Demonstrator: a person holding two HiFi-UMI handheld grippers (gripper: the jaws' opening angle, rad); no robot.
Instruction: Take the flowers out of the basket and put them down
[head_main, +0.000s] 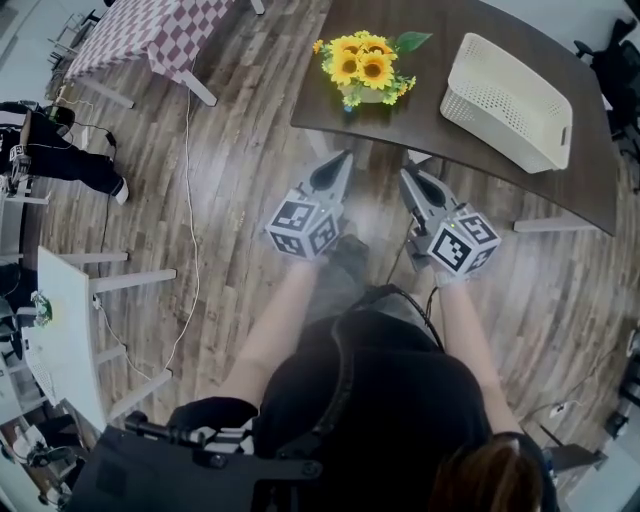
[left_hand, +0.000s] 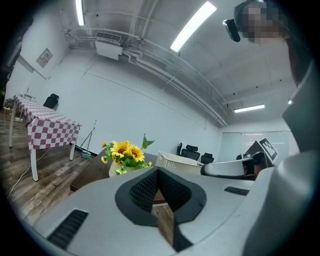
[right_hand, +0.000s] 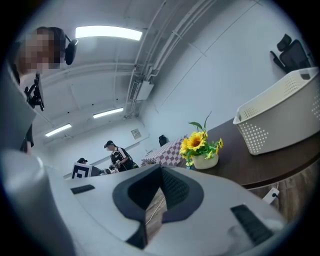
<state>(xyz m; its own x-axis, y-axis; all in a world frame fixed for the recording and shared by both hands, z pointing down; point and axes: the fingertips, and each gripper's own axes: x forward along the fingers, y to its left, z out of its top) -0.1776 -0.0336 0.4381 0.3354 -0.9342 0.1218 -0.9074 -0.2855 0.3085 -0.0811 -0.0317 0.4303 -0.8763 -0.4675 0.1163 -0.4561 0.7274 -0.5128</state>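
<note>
Both left gripper (head_main: 343, 156) and right gripper (head_main: 405, 172) hung empty, jaws pressed together; flowers (head_main: 362, 65) already stood outside the basket (head_main: 505, 100).

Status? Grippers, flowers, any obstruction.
Left gripper and right gripper shut, empty, short of the dark brown table. Yellow sunflowers in white pot stand on it, beside the white perforated plastic basket, not inside. Path looks clear.

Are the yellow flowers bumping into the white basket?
Apart. The head view shows the flowers and the basket side by side, with a strip of bare dark table between them.
</note>
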